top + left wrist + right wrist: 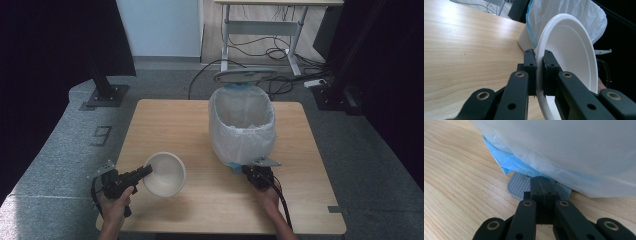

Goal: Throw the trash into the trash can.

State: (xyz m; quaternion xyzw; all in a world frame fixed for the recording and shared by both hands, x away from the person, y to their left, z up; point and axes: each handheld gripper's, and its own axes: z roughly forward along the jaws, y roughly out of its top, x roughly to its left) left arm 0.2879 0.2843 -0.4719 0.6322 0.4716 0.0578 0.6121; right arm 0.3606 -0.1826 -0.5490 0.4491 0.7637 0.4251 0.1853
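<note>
left tongs pinch the tilted foam bowl by its rim above the surface; right tongs, clenched empty, press the bin pedal. your thin rim grip may slip; easing off the pedal drops the lid.

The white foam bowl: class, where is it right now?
In the high view the white foam bowl sits front-left, clamped by its rim in the left gripper, left of the lined bin.

1. Bowl rim sits betw. left gripper jaws, bowl body to their right.
2. Bin is just beyond the bowl, ahead of those jaws.
3. Pedal lies under right gripper jaw tips; bin right behind, on table.
</note>
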